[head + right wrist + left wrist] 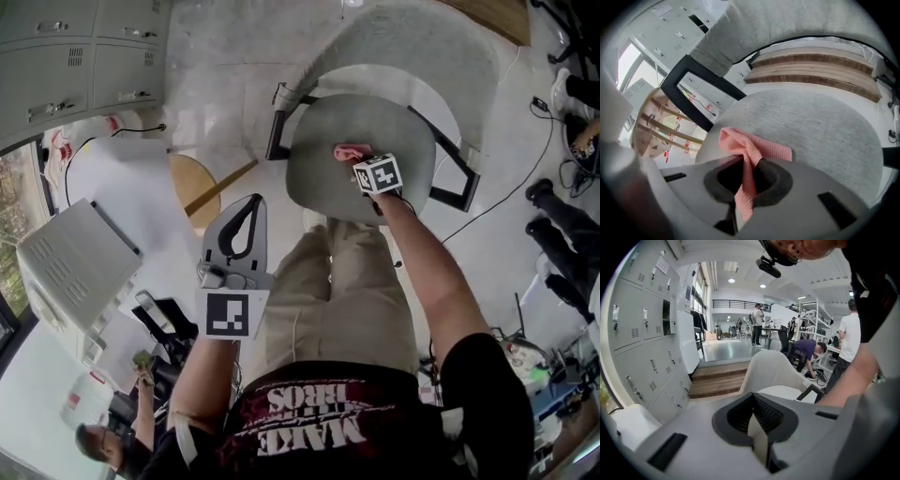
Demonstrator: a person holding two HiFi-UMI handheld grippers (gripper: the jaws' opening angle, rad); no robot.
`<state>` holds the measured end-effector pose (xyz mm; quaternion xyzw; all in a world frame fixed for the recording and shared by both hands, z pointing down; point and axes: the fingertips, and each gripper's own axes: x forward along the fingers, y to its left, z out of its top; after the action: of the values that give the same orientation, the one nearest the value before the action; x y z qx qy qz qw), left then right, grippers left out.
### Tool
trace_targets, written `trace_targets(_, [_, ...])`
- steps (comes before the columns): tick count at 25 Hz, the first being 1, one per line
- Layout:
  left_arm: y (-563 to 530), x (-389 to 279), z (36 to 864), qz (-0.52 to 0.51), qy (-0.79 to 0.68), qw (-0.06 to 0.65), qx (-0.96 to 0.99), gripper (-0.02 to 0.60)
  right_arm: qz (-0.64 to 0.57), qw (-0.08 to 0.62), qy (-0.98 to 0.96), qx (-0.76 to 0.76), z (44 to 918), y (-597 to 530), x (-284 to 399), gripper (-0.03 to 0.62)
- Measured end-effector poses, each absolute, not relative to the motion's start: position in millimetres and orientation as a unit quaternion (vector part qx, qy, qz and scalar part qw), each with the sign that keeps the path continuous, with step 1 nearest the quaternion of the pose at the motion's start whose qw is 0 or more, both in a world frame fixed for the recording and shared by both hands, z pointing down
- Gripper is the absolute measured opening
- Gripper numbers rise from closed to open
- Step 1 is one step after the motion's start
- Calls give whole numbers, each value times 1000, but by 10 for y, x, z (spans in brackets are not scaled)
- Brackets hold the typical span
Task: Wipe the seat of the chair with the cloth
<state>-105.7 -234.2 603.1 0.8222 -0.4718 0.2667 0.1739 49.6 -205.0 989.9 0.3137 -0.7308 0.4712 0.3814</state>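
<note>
Black T-shirt (319, 441) with white and red print, short sleeves, khaki trousers (342, 291). Left gripper (252, 204) and right gripper (749, 165): grey plastic shells, black-lined jaw openings. Each carries a white cube (378, 174) with black square markers.

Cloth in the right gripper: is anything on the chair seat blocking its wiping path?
Nothing visible. The right gripper is shut on the cloth, whose free end lies on the seat; the seat fabric around it shows bare in the head view and the right gripper view.
</note>
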Motion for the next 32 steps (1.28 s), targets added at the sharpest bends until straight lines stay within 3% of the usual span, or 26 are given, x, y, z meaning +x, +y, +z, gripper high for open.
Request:
trace_targets(8, [-2298,-946,5981,262,-461,171,830,5,479,431,-669,370,9916,-1780,1728,28])
trace_targets(14, [-2211,-914,5936,249,-455,164,839,6,508,423,-618,427,9897,-1686,2030,28])
trace_targets(26, [-2080,-1032,5850,248,-453,159,841,5,512,343,-714,333,9645,-1506,14,29])
trace_targets(32, [-1948,-1100,5968,257,-446,161,842,6,482,365,-737,303,9783,-1349,-211,29])
